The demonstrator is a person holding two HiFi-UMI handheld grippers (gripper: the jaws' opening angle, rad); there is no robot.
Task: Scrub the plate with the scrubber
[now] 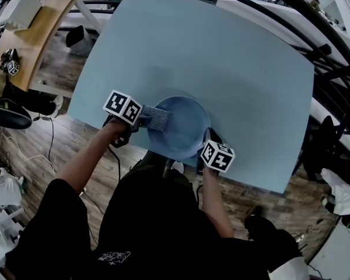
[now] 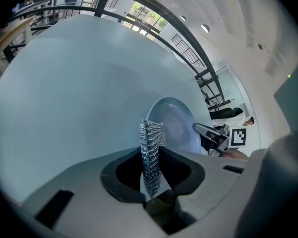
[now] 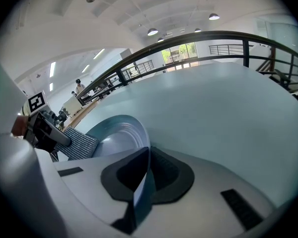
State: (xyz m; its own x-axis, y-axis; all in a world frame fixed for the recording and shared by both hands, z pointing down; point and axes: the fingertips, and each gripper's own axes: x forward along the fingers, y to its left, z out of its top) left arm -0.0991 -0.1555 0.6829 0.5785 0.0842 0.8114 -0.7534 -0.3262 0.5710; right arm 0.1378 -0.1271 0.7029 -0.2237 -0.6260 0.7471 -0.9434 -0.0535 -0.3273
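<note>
A pale blue plate (image 1: 184, 127) lies near the front edge of the blue table (image 1: 221, 57). My left gripper (image 1: 144, 117) is shut on a grey metallic mesh scrubber (image 1: 156, 119), which rests on the plate's left part. From the left gripper view the scrubber (image 2: 151, 155) stands edge-on between the jaws, with the plate (image 2: 176, 125) just beyond. My right gripper (image 1: 207, 139) is shut on the plate's near right rim. In the right gripper view the rim (image 3: 144, 182) runs between the jaws, and the scrubber (image 3: 79, 144) lies at the plate's (image 3: 116, 135) far side.
A wooden desk (image 1: 38, 31) with small items stands at the far left beyond the table. Black railings (image 1: 315, 45) run along the back and right. Cables and a dark chair (image 1: 9, 115) lie on the wooden floor at left. The person's black clothing fills the foreground.
</note>
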